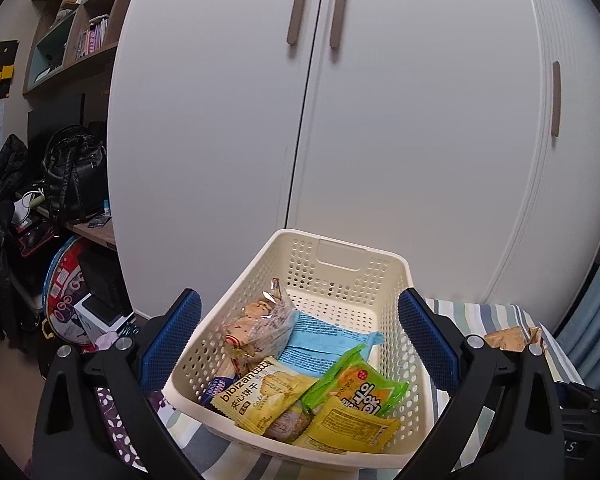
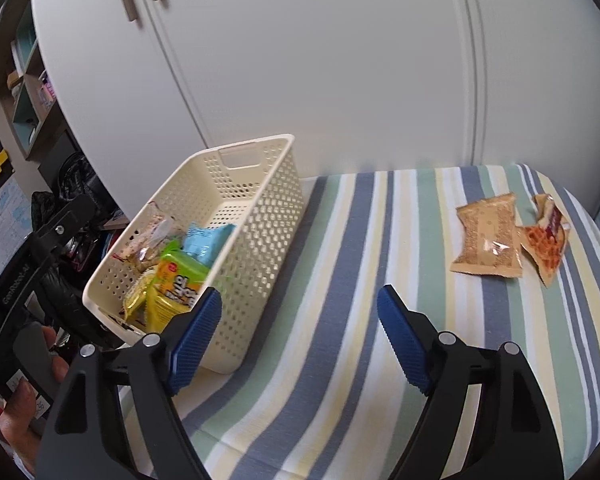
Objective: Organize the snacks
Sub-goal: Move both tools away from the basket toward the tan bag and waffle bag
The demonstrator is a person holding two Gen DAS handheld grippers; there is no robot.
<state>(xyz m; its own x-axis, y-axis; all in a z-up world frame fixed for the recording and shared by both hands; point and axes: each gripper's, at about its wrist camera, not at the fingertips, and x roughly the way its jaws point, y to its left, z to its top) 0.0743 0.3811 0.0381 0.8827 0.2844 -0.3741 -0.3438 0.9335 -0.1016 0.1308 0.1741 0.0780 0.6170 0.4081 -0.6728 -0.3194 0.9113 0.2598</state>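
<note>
A cream perforated basket (image 1: 340, 268) (image 2: 260, 216) stands on a striped cloth and holds several snack packs: a green and yellow pack (image 1: 356, 388) (image 2: 176, 276), a light blue pack (image 1: 324, 340) (image 2: 206, 240), a yellow biscuit pack (image 1: 260, 396) and a clear cracker bag (image 1: 256, 328) (image 2: 148, 236). My left gripper (image 1: 300, 324) hovers open over the basket's near end, empty. My right gripper (image 2: 300, 312) stands open and empty just right of the basket. Two packs lie loose at the far right: a tan one (image 2: 488, 236) (image 1: 504, 338) and an orange one (image 2: 544, 240).
White wardrobe doors (image 1: 380, 120) (image 2: 320, 60) rise right behind the basket. The striped cloth (image 2: 360, 280) spreads between the basket and the loose packs. Left of the surface are a desk with a black backpack (image 1: 74, 172), shelves and clutter. A hand (image 2: 20, 412) holds the left gripper's handle.
</note>
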